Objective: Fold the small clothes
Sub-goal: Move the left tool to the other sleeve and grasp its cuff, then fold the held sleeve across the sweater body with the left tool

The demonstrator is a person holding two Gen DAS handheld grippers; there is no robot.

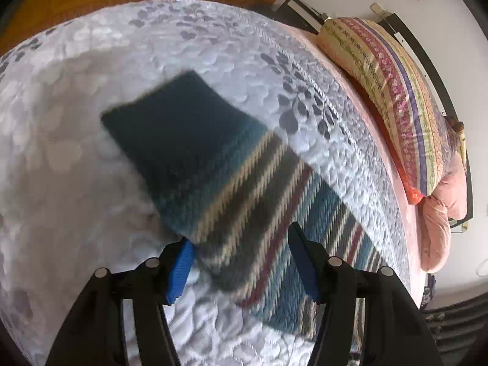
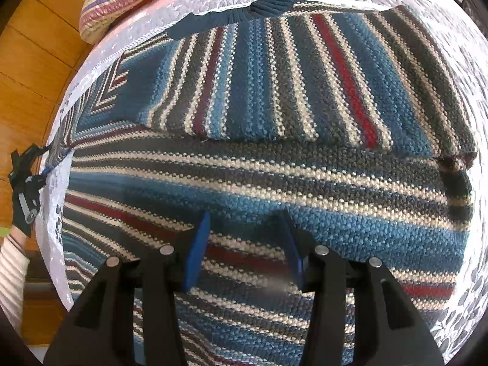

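Observation:
A knitted sweater (image 2: 274,183) striped in blue, grey, cream and red lies spread on the bed, with one part folded across its body at the top of the right wrist view. My right gripper (image 2: 247,231) hovers close over the sweater's middle, open, with nothing between its blue pads (image 2: 198,244). In the left wrist view a sleeve (image 1: 213,167) with a dark teal cuff (image 1: 170,116) stretches away from me over the quilt, blurred. My left gripper (image 1: 241,250) is open at the sleeve's near end, one pad on either side of it. The left gripper (image 2: 26,189) also shows at the bed's edge.
The bed is covered by a white quilt (image 1: 61,122) with grey leaf print. A striped pillow (image 1: 393,97) and a pink blanket (image 1: 439,213) lie at the head end. Wooden floor (image 2: 36,76) runs beside the bed. A cream ribbed sleeve (image 2: 12,265) holds the left gripper.

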